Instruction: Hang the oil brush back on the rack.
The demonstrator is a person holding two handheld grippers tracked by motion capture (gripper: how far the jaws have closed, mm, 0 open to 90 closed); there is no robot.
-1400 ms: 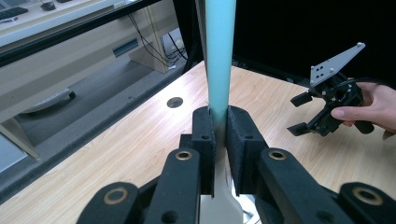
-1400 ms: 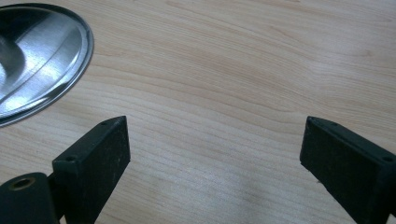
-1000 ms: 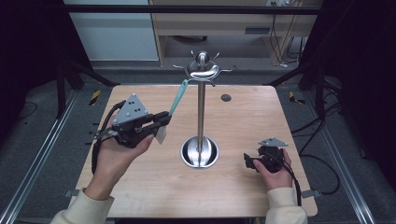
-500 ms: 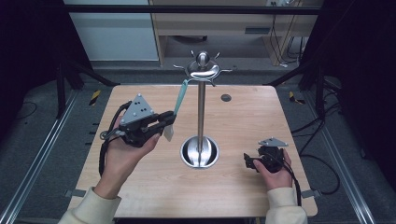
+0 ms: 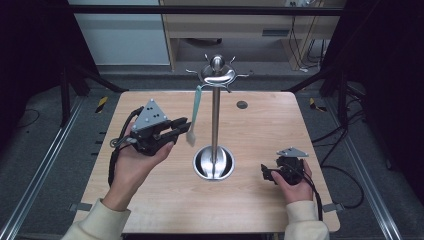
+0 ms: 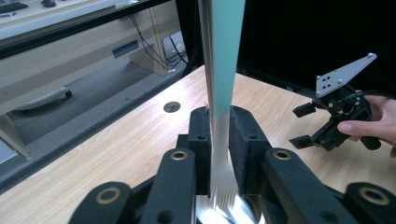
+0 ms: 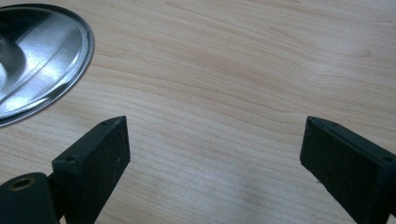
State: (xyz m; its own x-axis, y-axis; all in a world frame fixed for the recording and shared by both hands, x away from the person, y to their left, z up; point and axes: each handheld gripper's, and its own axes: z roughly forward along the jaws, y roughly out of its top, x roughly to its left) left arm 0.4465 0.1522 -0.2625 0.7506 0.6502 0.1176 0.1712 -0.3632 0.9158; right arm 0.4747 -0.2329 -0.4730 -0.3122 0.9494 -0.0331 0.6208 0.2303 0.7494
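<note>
A teal-handled utensil (image 5: 195,112) with a pale, slitted lower end hangs from a hook at the top of a steel stand (image 5: 215,120). In the high view my left gripper (image 5: 184,125) is just left of the pole, level with the utensil's lower part. In the left gripper view the utensil (image 6: 224,70) runs up between the jaws of my left gripper (image 6: 219,114), and both pads (image 6: 243,135) press its edges. My right gripper (image 5: 265,172) rests on the table at the right, open and empty, as the right gripper view (image 7: 215,135) confirms.
The stand's round steel base (image 5: 214,162) sits mid-table, and its rim (image 7: 42,56) lies just left of my right gripper. A small dark hole (image 5: 242,104) marks the tabletop behind the pole. A desk and cables stand beyond the table's far edge.
My left gripper has moved right toward the pole with the utensil's lower end, so the utensil hangs steeper. The right gripper has stayed put.
</note>
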